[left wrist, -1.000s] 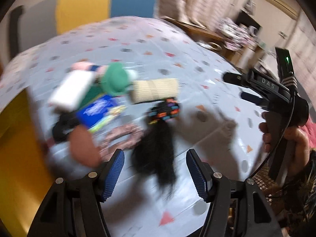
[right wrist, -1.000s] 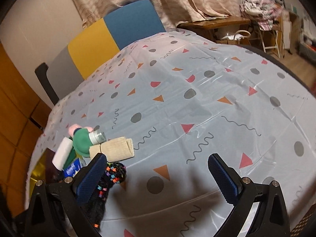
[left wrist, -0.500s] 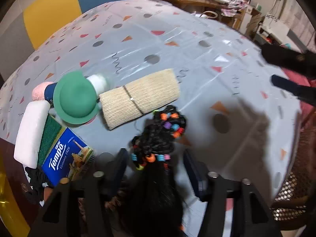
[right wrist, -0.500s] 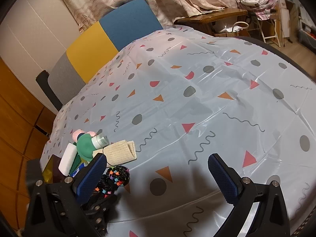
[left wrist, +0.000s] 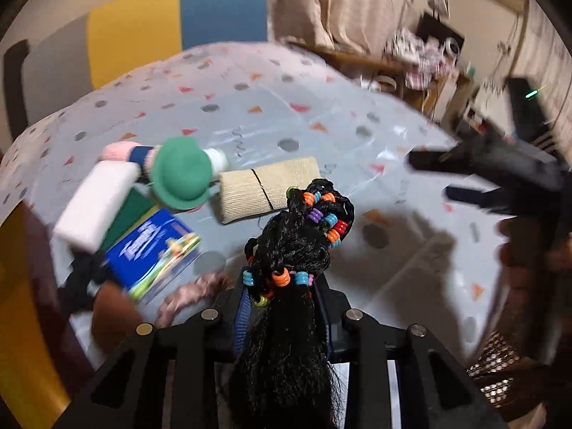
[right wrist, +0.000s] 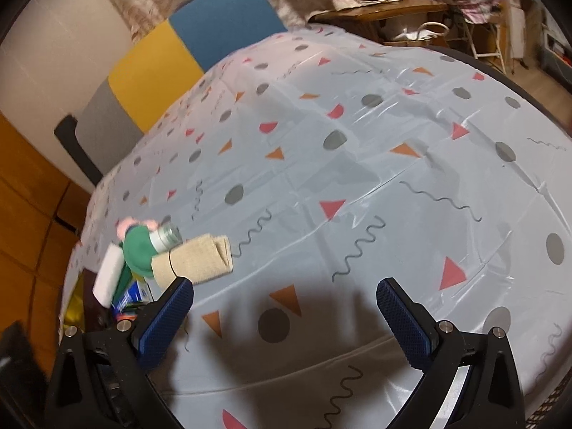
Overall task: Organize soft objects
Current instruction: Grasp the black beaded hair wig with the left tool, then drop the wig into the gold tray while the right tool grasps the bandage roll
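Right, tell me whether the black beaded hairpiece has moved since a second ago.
Yes. The black beaded hairpiece lay on the tablecloth just below the beige cloth roll; now the left gripper has shut on it and lifted it.

bench cover (right wrist: 357, 164): pale plastic sheet printed with grey dots, red and orange triangles, black squiggles
chair (right wrist: 186, 46): behind the bench, backrest in grey, yellow and blue panels
curtain (left wrist: 339, 3): beige, patterned, hanging behind the chair
side table (right wrist: 386, 9): wooden, far right, cluttered on top, possibly with clothes, too blurred to tell
wall panels (right wrist: 25, 207): orange-brown, at left
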### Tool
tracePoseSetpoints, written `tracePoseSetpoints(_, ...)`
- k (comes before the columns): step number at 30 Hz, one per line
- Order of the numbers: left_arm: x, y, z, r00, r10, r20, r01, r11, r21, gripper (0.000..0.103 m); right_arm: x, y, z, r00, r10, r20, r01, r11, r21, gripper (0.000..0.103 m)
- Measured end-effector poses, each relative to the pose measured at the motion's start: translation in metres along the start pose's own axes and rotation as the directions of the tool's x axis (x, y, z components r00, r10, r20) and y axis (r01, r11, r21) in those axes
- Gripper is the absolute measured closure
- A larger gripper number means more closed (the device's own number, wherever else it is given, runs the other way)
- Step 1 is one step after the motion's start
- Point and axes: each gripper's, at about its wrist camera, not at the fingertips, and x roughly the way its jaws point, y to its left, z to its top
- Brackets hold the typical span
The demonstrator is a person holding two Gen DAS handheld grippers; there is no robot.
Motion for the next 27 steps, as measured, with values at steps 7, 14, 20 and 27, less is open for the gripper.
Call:
tracePoseSetpoints(7,-0.054,0.016,-0.018,0.995,-0.02,0.101,0.029,0.996,-0.09,0.072,0.02,0.049,-0.018,0.997,-0.017,-0.071,0.003,0.98,-0.2,0.0)
tracePoseSetpoints(14,-0.102,0.046,-0.043,0.986,0.004,0.167,0.026,0.983,-0.179,0.072,0.055,0.117,-0.014,0.997,-0.071,-0.015,0.063,0.944,-0.324,0.0)
tracePoseSetpoints(20,-0.135,0.086,-0.059,0.976,0.046,0.215,0.02,0.955,-0.296,0.072,0.096,0.144,-0.005,0.989,-0.13,-0.07,0.093,0.916,-0.391,0.0)
tracePoseSetpoints(27,-0.158,0.133,-0.079,0.966,0.132,0.223,-0.034,0.918,-0.394,0.072,0.086,0.145,-0.005,0.987,-0.155,-0.034,0.115,0.847,-0.519,0.0)
